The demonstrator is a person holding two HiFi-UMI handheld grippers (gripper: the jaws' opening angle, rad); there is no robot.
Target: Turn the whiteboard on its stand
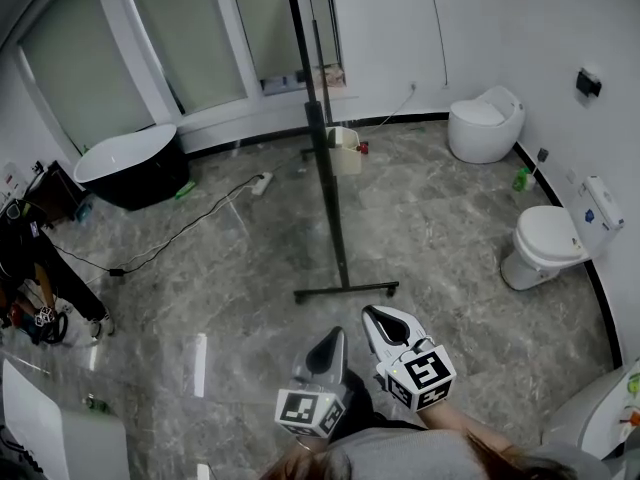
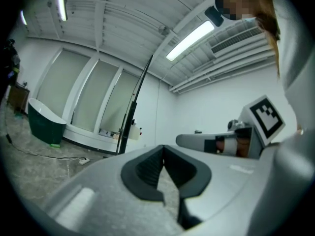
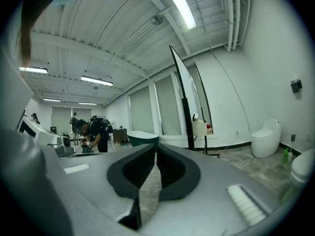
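Both my grippers are held low and close to my body, side by side and pointing out across the grey marble-pattern floor.

Left gripper: the dark ribbed pads meet at the tips. Nothing is between them.

Right gripper: jaws drawn together as well, pad against pad, empty. It sits just beside the left one, a little further forward.

The whiteboard stands ahead of me, well clear of both grippers. From here I see it edge-on, as a thin dark line running up out of the top of the head view. In the right gripper view it shows as a narrow panel leaning off vertical. Its stand rests on the floor with a flat dark crossbar foot, nearest to my right gripper. I am touching neither one.

A small white box hangs at the stand's post, with a red bit on its side.

Around the room:
- A dark bathtub by the windows on the left.
- A power strip on the floor, with a cable trailing left.
- A rounded white toilet against the far wall.
- A second toilet on the right wall, with a green bottle between the two.

In the right gripper view, a person in dark clothes bends over something far off.
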